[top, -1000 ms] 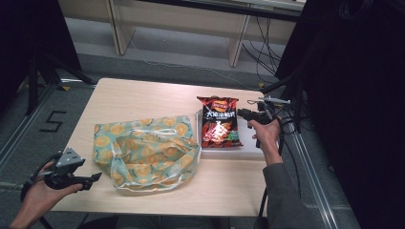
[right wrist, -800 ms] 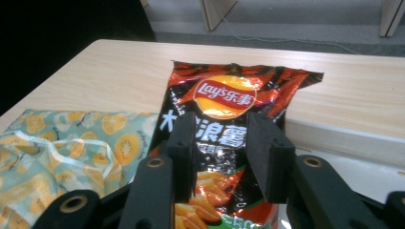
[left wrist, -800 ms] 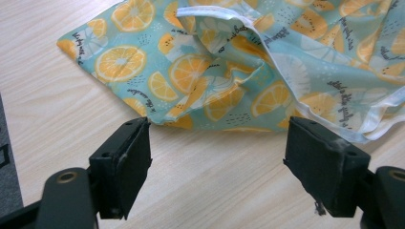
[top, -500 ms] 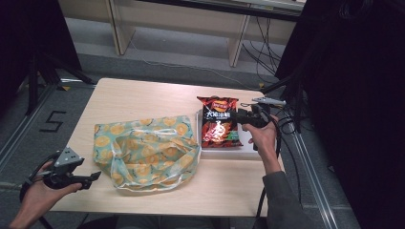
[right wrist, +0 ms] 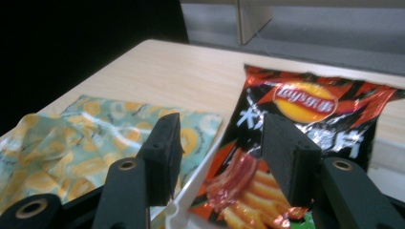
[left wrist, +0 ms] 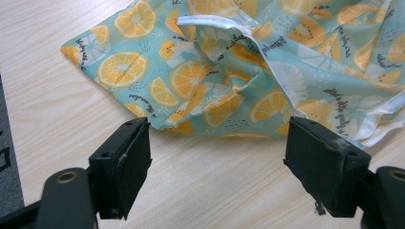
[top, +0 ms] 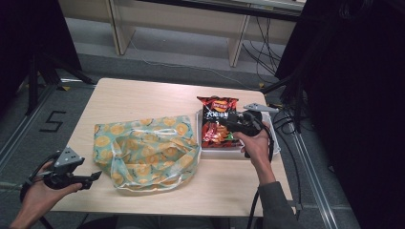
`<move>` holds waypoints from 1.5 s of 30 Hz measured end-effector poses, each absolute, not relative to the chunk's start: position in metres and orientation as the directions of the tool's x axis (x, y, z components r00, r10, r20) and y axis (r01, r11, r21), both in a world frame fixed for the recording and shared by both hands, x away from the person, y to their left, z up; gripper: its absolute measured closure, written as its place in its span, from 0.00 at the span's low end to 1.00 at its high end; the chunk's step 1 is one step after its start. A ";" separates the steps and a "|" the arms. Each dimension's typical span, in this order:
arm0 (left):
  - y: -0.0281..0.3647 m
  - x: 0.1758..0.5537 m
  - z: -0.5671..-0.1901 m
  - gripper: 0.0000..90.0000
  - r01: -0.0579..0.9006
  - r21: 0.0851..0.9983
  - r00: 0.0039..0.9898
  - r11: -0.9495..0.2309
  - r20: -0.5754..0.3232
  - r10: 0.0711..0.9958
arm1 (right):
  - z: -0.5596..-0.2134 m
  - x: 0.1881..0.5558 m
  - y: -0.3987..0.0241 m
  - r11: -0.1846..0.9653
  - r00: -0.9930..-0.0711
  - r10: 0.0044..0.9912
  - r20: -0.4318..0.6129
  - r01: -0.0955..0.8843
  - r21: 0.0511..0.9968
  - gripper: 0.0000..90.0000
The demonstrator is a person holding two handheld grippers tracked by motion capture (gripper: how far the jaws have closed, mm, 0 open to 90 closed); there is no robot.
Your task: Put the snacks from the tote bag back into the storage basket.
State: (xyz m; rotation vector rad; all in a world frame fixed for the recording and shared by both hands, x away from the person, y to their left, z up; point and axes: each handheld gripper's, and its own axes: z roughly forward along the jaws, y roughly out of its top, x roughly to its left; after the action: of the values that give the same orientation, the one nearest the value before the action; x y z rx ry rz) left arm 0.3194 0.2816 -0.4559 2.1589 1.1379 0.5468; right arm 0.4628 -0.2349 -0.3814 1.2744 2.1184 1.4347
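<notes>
chip bag [top: 217, 122]: 1 | cloth bag [top: 148, 151]: 1 | tray [top: 239, 151]: 1 | both tongs apart, right just opening

Each claw [top: 98, 175] [top: 220, 125] is black, topped by a grey three-cornered plate, trailing a black cable, with two blocky black jaws on arms bearing brass-ringed screw holes; a grey sleeve [top: 274, 207] shows at lower right of the high view.

Left claw [top: 93, 176] gapes wide; right claw [top: 224, 123] has just been opening.
</notes>
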 end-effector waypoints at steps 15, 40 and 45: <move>0.282 0.320 -0.456 0.26 0.571 0.701 0.549 -0.427 0.061 0.834 | -0.393 0.452 -0.227 0.158 -0.587 0.784 0.202 0.503 0.850 0.50; 0.281 0.320 -0.457 0.25 0.574 0.699 0.550 -0.426 0.057 0.833 | -0.410 0.421 -0.216 0.191 -0.644 0.736 0.208 0.492 0.850 0.47; 0.280 0.319 -0.457 0.25 0.573 0.699 0.553 -0.427 0.054 0.832 | -0.412 0.416 -0.214 0.208 -0.648 0.736 0.194 0.490 0.846 0.45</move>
State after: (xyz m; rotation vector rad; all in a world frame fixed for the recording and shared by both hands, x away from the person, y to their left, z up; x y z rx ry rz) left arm 0.3194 0.2803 -0.4567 2.1550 1.1247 0.5277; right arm 0.4163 -0.2135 -0.4120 1.1637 2.2323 1.4140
